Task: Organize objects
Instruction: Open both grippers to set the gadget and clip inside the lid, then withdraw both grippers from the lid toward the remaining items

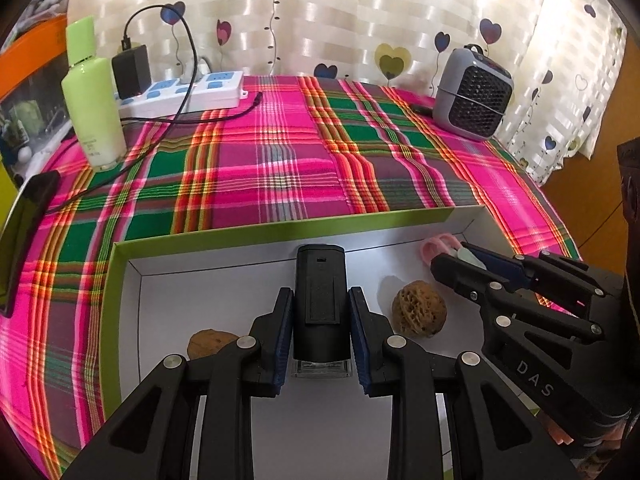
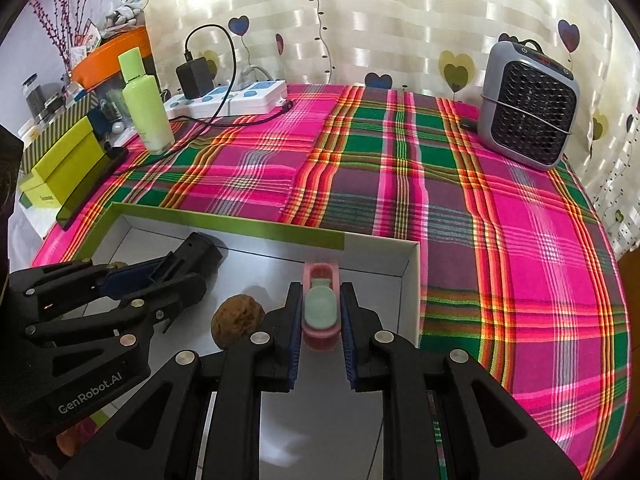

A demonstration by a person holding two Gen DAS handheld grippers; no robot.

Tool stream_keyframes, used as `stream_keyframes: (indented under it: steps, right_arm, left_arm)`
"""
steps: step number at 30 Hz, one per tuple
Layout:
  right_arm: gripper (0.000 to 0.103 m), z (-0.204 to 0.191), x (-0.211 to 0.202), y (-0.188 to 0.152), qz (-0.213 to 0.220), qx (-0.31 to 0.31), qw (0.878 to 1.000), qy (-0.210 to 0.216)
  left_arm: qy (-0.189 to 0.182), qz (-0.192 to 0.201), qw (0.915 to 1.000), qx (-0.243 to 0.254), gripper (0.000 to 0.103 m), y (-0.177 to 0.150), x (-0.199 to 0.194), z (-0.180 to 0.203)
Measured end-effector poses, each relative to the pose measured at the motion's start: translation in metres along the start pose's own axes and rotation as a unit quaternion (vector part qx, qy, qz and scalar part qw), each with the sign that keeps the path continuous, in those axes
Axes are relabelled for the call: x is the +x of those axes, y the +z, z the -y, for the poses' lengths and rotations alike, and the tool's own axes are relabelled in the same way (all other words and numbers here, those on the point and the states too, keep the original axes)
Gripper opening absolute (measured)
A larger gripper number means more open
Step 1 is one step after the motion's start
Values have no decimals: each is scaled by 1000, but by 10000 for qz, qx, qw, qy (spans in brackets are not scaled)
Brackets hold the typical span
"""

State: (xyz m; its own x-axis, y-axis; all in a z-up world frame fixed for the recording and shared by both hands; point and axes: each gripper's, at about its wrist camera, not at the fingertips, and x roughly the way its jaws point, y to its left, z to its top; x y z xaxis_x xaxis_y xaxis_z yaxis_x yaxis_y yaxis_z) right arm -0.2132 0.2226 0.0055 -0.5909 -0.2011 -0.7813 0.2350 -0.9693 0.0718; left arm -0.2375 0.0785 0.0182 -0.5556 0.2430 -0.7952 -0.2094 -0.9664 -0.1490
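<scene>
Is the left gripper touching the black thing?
Touching. The left wrist view shows the left gripper shut on the black device, both blue pads pressed against its sides, no gap, above the white box.

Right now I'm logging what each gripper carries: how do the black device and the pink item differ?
The black device in the left gripper is dark, tall and boxy, with a clear base; the pink item in the right gripper is pale pink with a mint-green top, smaller and rounded. The device sits mid-box near the walnut; the pink item is by the box's far right corner. Both are clamped between blue pads over the white box interior.
</scene>
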Motion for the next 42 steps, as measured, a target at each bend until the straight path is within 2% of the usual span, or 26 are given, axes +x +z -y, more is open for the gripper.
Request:
stream_keyframes:
  steps: [14,18,20,22,25,28,31,34,36,42]
  right_arm:
    - [19,1,0,0,32,65,10000,-39]
    - [22,1,-2,0,34,107,9999,-3]
    - [22,0,-3,0,36,117,9999,-32]
    - [28,-1,-5,-1,43,118,9999,-66]
    - [35,-2,-9,-2,78,144,9999,-51]
    - [35,-3,-14,-3,113,164,9998,-49]
    - [35,-5,-19,-6,150,158,9997,-73]
    - [35,-7,-26,-9,205,191,9996,-75]
    - [35,-9,-31,-12,242,221,9994,-91]
    - [35,-11,-49,-22,384,274,9988,-127]
  left_arm:
    - [22,-21,10000,9,27,0,0,0]
    - [50,-7,10000,-14,35,0,-1,-1]
    - [34,1,10000,-22,36,-1,-3,-1]
    - [52,20,10000,-14,38,-1,-5,0]
    - [16,62,10000,-30,39,-3,-10,0]
    - [-8,108,9999,-47,39,-5,-17,0]
    - [141,235,9995,123,40,-9,-26,5]
    - [86,243,9996,98,40,-12,-33,5]
    - [222,316,9991,153,40,-15,-39,7]
    - [187,434,9988,123,40,-27,-59,6]
